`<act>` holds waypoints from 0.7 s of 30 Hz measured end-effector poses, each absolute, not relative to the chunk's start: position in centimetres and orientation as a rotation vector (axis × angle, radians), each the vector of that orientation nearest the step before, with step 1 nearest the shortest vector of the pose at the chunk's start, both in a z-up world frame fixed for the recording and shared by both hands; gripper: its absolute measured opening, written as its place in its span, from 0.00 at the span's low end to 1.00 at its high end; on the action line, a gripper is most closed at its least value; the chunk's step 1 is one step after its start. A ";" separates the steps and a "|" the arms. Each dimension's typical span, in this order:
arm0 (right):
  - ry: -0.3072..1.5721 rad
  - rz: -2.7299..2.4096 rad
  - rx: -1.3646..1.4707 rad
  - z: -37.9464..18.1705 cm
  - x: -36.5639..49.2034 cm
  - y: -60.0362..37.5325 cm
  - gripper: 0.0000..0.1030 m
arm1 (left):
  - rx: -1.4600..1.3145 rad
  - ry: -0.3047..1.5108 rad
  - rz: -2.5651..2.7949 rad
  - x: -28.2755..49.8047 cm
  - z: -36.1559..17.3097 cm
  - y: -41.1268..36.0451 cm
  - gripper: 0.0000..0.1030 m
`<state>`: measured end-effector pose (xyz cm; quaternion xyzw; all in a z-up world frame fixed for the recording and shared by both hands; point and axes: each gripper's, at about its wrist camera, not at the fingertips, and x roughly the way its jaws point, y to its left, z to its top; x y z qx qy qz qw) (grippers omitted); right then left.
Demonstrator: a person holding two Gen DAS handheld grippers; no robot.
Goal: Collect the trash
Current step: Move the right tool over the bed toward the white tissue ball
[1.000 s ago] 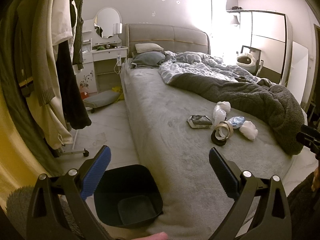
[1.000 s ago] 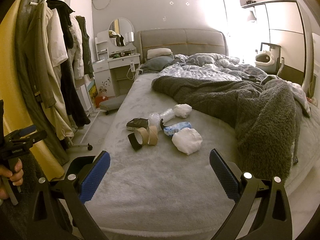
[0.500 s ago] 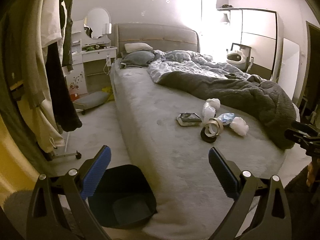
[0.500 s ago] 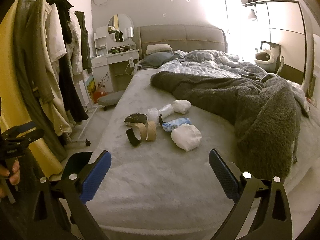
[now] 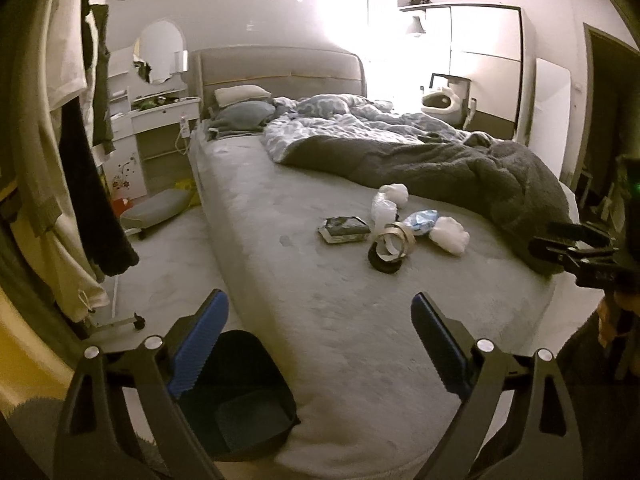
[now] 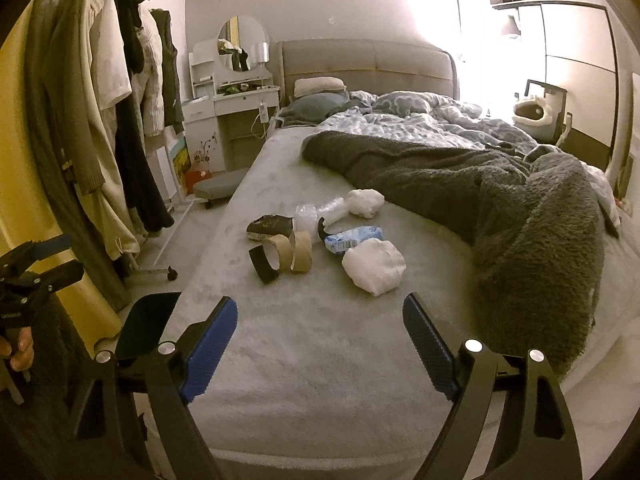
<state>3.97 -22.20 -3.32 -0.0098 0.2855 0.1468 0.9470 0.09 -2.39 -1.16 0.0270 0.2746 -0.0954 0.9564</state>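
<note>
Trash [image 6: 320,236] lies beyond the wide-open right gripper [image 6: 320,344].

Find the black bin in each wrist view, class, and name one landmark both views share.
Left wrist view: the bin sits at bottom left, on the floor against the bed's near corner, partly behind the left tongs' blue pad.
Right wrist view: only part of the bin shows, lower left, beside the bed.
Shared landmark: the tape rolls on the bed.

bare bed [image 6: 320,344] before trash pile [image 6: 320,240], blanket [image 6: 532,240] right
</note>
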 end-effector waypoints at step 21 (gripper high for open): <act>0.681 0.314 -0.152 -5.6 10.8 -22.0 0.88 | 0.249 0.616 -0.347 5.3 -4.5 -6.2 0.81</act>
